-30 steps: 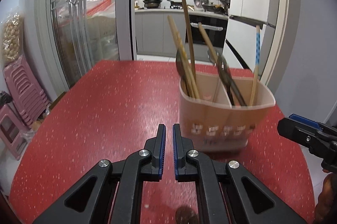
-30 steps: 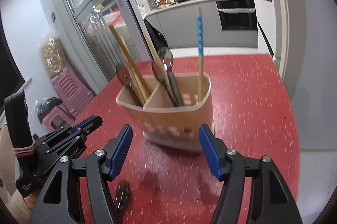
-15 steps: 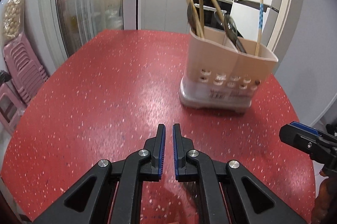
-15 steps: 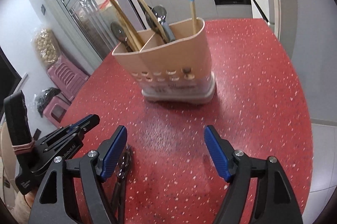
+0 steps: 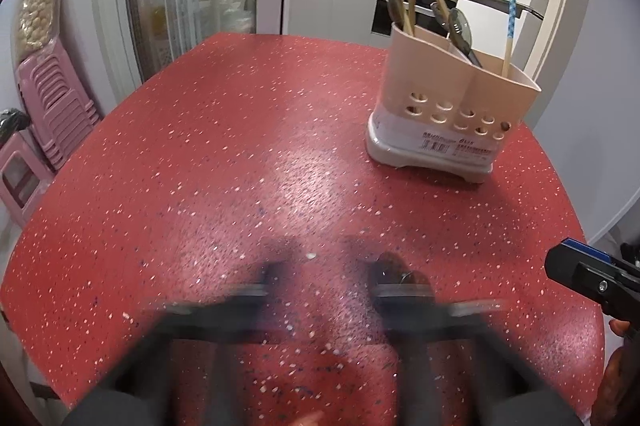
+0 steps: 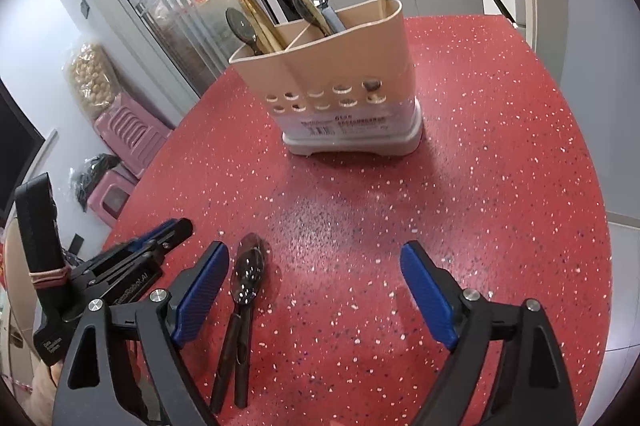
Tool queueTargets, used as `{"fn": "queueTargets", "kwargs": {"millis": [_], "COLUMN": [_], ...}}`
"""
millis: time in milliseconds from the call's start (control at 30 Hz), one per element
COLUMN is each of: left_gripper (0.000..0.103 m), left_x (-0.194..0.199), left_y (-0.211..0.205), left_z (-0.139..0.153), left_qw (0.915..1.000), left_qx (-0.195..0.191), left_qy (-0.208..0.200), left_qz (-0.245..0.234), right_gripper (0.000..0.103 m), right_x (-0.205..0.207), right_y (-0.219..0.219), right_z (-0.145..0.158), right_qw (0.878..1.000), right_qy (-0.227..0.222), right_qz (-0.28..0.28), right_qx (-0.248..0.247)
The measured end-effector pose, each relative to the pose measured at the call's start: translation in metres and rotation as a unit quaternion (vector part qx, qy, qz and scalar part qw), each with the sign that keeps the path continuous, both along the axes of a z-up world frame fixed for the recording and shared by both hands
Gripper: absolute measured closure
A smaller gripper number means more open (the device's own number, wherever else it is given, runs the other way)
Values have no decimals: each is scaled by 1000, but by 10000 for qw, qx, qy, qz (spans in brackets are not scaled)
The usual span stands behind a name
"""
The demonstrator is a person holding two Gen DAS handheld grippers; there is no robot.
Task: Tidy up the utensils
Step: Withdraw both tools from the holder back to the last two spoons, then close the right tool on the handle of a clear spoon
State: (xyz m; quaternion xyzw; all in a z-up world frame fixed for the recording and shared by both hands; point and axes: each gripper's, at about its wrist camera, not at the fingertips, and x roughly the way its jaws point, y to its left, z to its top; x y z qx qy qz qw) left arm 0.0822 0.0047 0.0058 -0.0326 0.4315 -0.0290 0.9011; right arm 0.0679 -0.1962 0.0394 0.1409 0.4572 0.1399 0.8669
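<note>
While the left gripper (image 5: 320,278) is blurred, its jaws are seen springing apart over the red speckled worktop (image 5: 224,154), nothing between them. From the right wrist, the right gripper (image 6: 316,290) is opening; two dark-handled metal spoons (image 6: 244,302) lie at seven o'clock from the beige holder (image 6: 340,74), so the jaws should be centred across their handles.

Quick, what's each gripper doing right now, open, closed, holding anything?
Left gripper: jaws opening wide, blurred, nothing gripped.
Right gripper: jaws opening, empty; dark spoons lie on the table between them, nearer the left jaw.

One utensil holder (image 6: 340,74), two spoons (image 6: 248,278) on the table.
</note>
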Motion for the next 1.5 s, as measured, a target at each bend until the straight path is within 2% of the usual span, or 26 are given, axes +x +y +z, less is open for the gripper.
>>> {"fn": "queueTargets", "kwargs": {"millis": [133,300,600,900,1167,1267,1300,1367,1433,1500], "left_gripper": [0,0,0,0,0,0,0,0,0,0], "left_x": [-1,3,9,8,11,8,3,-1,-7,-5], "left_y": [2,9,28,51,63,62,61,55,57,52], "left_z": [-12,-33,-69,-99,-114,-111,-106,-101,-89,-83], "left_qw": [9998,9992,9986,9981,9978,9980,9980,9980,9981,9982], "left_qx": [143,309,335,209,161,187,193,199,190,184], "left_qy": [-160,-92,18,130,129,130,139,171,198,219], "left_qz": [47,242,397,565,626,594,586,575,559,518], "right_gripper": [13,13,13,14,32,51,55,77,85,87], "right_x": [-6,-10,-11,-9,-7,-4,-4,-3,-2,-2], "right_y": [7,22,57,71,97,105,107,109,106,102], "right_z": [-4,-9,-30,-42,-45,-50,-51,-52,-52,-52], "right_qw": [9999,9980,9934,9914,9887,9871,9866,9864,9870,9884], "right_qy": [15,58,714,990,1022,1060,1057,1029,1035,1030], "right_qz": [75,214,596,535,776,838,809,792,721,672], "right_qx": [-153,-593,-670,-673,-774,-858,-948,-1005,-995,-887]}}
